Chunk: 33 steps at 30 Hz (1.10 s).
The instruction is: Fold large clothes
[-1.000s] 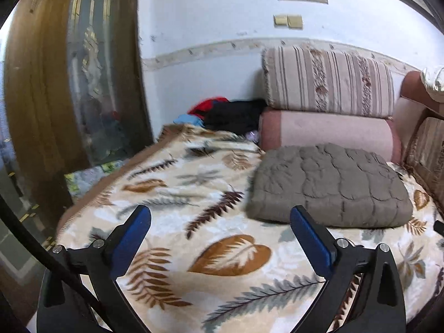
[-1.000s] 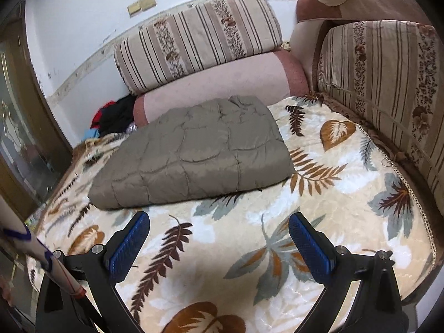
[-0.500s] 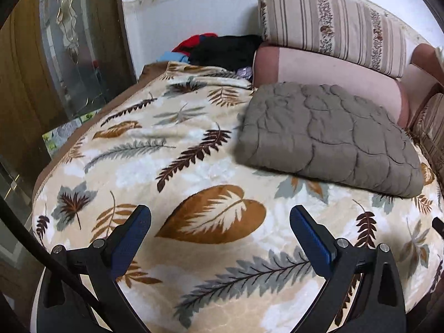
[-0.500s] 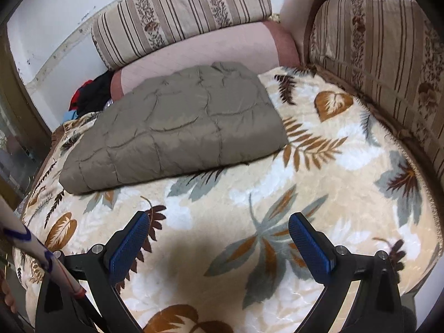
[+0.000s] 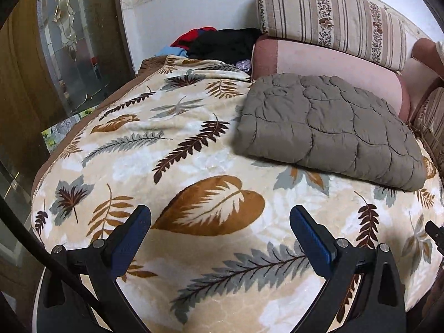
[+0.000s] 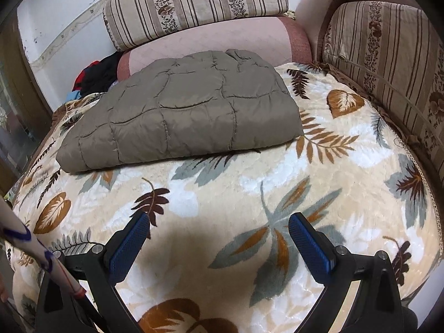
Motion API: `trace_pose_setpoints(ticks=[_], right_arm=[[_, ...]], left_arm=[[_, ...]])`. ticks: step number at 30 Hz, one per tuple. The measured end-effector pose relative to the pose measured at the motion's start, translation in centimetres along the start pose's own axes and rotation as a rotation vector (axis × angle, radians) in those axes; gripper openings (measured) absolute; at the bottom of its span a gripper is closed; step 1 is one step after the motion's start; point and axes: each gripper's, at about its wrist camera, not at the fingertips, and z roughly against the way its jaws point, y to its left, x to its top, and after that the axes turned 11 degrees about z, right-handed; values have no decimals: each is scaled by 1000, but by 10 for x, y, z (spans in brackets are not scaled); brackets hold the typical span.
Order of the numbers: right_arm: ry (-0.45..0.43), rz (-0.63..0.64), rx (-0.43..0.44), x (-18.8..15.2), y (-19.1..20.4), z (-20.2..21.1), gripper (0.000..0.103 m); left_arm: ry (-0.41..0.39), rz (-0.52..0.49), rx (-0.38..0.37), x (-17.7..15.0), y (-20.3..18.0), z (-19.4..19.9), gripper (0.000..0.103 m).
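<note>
Two claws hang spread and empty above a bed covered by a cream blanket (image 5: 172, 166) printed with brown, tan and grey leaves. The left claw (image 5: 220, 231), seen from its own wrist camera, holds its blue-padded fingers (image 5: 130, 240) wide apart over a large tan leaf in the print, touching nothing. The right claw (image 6: 219, 236) is likewise wide open, its shadow falling on the blanket (image 6: 347, 172) just ahead of it.

A quilted, grey-brown garment (image 5: 327, 127) lies folded into a thick rectangular bundle toward the far side of the bed, well apart from both claws. In the right wrist view the same bundle (image 6: 188, 113) sits flat on the blanket, its far edge close against a pink bolster (image 6: 211, 38). A striped, flower-patterned cushion (image 5: 330, 19) rests on top of that bolster (image 5: 333, 63), and another striped cushion (image 6: 388, 63) lines the bed's right side.

A heap of red, black and blue clothing (image 5: 219, 41) sits in the far corner against the white wall. A wooden door with a patterned glass panel (image 5: 75, 38) stands to the left. A white sleeve with blue markings (image 6: 30, 247) crosses the lower left of the right wrist view.
</note>
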Motion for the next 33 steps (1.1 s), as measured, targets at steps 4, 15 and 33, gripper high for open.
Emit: trace_pose_setpoints(ticks=[4,15,33], right_arm=[[9,9,-2,-2,3,-1,102],[28,25,-2,-3,9,-6,102],[74,41,-6,2,12,-31,102]], left_arm=[[1,-20,-7,-3,-5,1,100],[35,-27,-8,-8,-6,-9,100],[128,-22,12,-8,-2,-49,100]])
